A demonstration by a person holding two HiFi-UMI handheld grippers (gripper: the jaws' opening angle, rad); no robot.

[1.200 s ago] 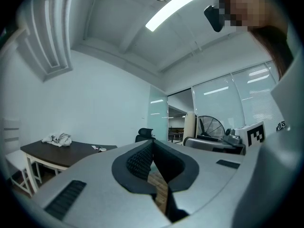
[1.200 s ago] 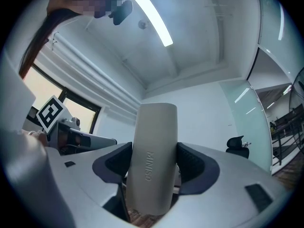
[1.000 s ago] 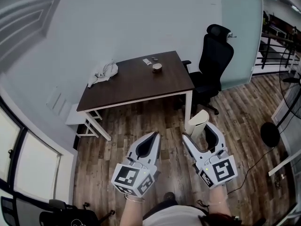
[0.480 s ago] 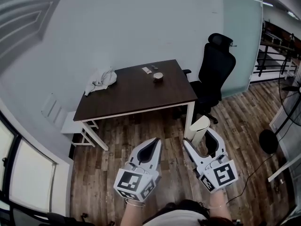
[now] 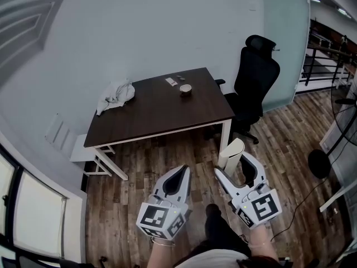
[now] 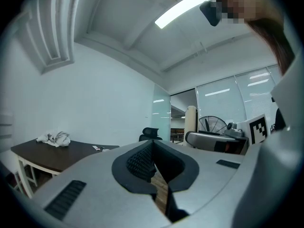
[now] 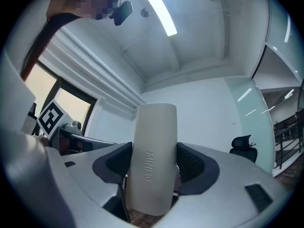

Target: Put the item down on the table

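My right gripper is shut on a cream-white rounded case, held over the wooden floor in front of the table; the right gripper view shows the case clamped upright between both pads. My left gripper hangs beside it, jaws shut with nothing between them; in the left gripper view the pads meet. The dark brown table with white legs stands ahead against the wall, well beyond both grippers.
On the table lie a crumpled white cloth, a small round object and a small flat item. A black office chair stands right of the table. A fan is at far right. A person's dark shoe shows below.
The view has shifted slightly closer to the table; both grippers keep their pose and the right one still holds the case. A foot has come into view below.
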